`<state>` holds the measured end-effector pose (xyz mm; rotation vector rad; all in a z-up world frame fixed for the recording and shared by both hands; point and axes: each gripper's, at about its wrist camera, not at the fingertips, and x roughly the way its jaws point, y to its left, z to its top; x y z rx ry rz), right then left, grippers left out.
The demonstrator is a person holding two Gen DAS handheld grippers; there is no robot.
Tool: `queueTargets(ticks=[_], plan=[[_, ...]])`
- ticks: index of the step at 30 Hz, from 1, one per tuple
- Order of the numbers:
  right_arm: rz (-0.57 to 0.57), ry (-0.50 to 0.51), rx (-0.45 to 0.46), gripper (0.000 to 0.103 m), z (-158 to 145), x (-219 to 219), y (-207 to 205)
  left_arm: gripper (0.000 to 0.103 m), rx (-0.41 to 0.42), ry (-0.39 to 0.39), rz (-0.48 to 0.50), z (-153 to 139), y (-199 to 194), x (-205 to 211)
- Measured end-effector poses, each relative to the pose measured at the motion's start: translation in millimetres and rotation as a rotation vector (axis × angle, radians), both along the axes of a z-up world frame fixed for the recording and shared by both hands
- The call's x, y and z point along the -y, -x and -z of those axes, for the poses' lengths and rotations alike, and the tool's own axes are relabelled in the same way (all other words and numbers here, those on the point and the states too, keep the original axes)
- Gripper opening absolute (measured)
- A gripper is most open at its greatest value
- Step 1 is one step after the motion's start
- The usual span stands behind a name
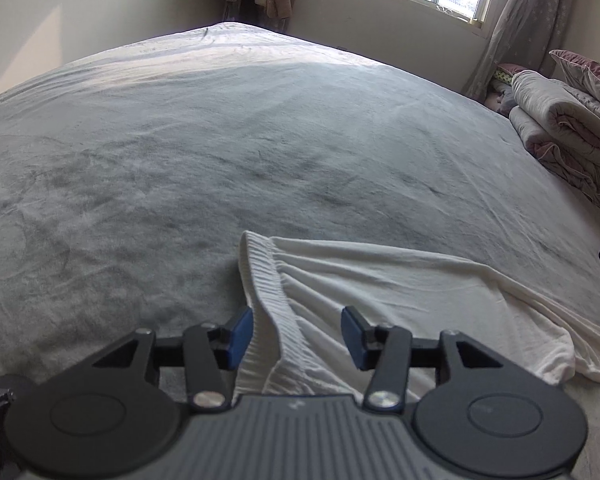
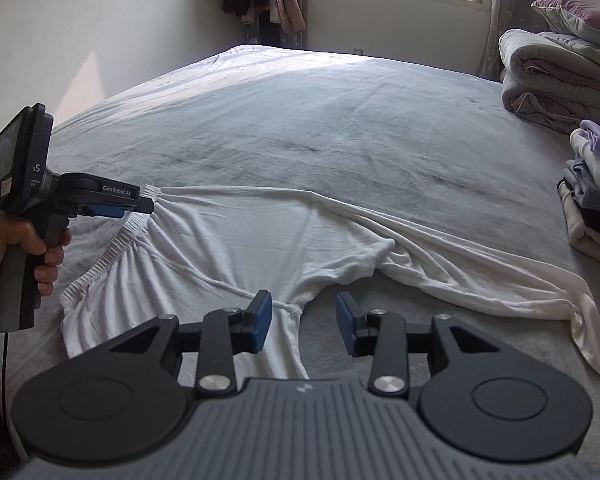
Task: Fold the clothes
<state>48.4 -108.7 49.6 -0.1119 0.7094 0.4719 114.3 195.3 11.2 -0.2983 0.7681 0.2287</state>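
White trousers (image 2: 236,240): spread on the grey bed cover (image 2: 300,128), ribbed waistband (image 1: 268,292) toward the left gripper (image 1: 296,336), jaws apart, band between them unpressed. Right gripper (image 2: 303,322): jaws apart over the crotch seam, holding nothing. Folded clothes stack (image 2: 592,200) at right.

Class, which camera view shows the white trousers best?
The right wrist view: the white trousers show from waistband to both legs on the bed. The left wrist view shows only waistband and one leg.
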Motion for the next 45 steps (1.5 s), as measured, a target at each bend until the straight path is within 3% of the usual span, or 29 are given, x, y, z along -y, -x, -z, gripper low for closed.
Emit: queueTargets(ticks=[6,14,19,22,24,29,32,35,37,38,39,45], plan=[[-0.097,-0.007,0.015,0.043,13,-2,31,0.053,-0.036,0.007,-0.028,-8,36,10],[-0.217,-0.021,0.021,0.044,39,-7,49,0.056,-0.042,0.081,-0.06,-5,101,1],[-0.381,0.026,0.025,0.044,50,-23,78,0.055,-0.01,0.151,-0.107,8,140,-8],[-0.449,0.055,0.039,0.044,55,-32,92,0.052,0.023,0.228,-0.122,22,150,-14],[-0.476,0.066,0.04,0.044,58,-36,98,0.044,0.033,0.274,-0.136,31,148,-18],[-0.484,0.094,0.042,0.044,71,-43,98,0.04,0.092,0.328,-0.183,37,142,-25],[-0.475,0.077,0.041,0.044,79,-42,94,0.033,0.115,0.314,-0.223,39,142,-22],[-0.461,0.057,0.053,0.038,83,-41,92,0.018,0.123,0.24,-0.242,39,140,-16],[-0.449,0.054,0.065,0.023,83,-42,92,0.012,0.125,0.201,-0.248,39,139,-13],[-0.442,0.054,0.067,0.007,82,-43,91,0.01,0.127,0.184,-0.25,39,139,-13],[-0.436,0.054,0.068,0.003,82,-43,91,0.009,0.129,0.169,-0.254,38,140,-13],[-0.457,0.005,0.05,0.002,72,-43,93,0.006,0.144,0.122,-0.303,32,150,-22]])
